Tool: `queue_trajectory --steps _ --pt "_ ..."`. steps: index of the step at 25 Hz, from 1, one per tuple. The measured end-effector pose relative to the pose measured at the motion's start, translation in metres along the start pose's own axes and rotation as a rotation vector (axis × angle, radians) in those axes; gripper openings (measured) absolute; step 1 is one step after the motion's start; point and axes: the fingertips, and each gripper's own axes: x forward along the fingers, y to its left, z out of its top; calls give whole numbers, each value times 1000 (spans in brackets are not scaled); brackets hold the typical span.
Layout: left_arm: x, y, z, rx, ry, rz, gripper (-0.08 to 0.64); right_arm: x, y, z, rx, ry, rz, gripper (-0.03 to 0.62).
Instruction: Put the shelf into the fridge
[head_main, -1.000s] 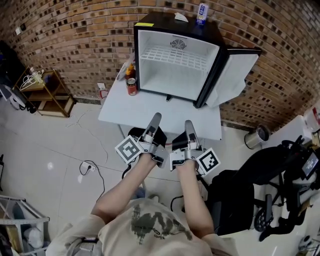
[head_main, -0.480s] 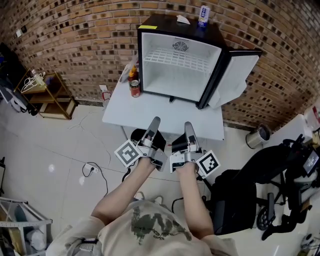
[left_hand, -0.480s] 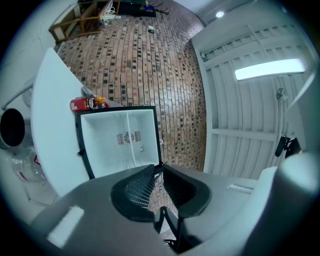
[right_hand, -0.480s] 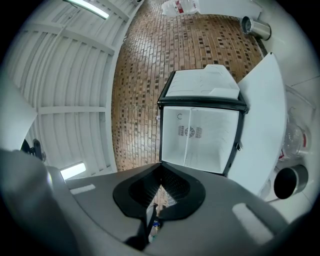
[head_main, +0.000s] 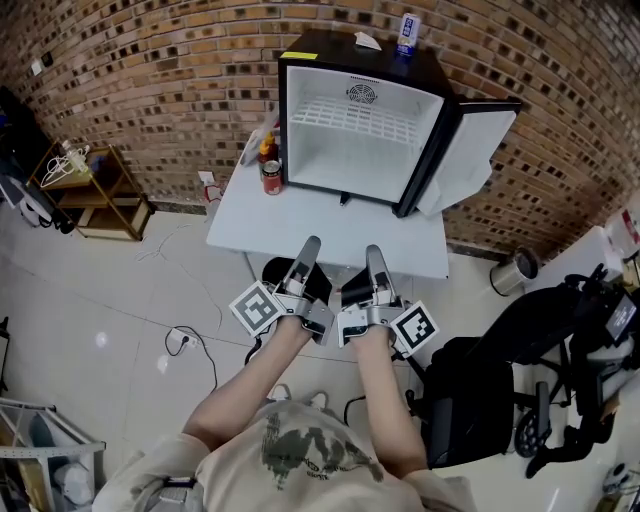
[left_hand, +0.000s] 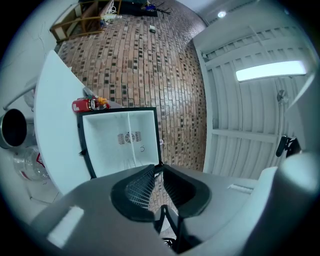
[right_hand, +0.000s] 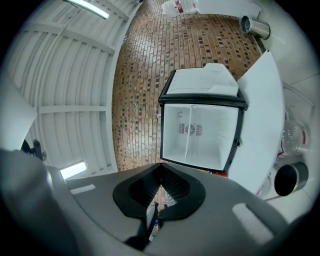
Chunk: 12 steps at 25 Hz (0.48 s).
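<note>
Left gripper (head_main: 309, 246) and right gripper (head_main: 372, 254) side by side at the near edge of the white table (head_main: 300, 225), both aimed at the fridge (head_main: 430, 90) — jaws of each pressed together at the tips, nothing between them. White wire shelf (head_main: 355, 113) seated high inside the fridge, spanning wall to wall, well apart from both grippers. Door (head_main: 470, 150) swung wide to the right — red can (head_main: 270, 178) on the table just beside the fridge's left wall.

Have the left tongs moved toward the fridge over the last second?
No. The left tongs still hover over the near edge of the table, no closer to the open fridge than before.
</note>
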Motion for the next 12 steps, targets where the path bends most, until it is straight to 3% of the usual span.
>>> queue_trajectory --steps 12 --pt "-5 3 5 -11 9 7 31 -2 -1 -7 -1 -12 -13 0"
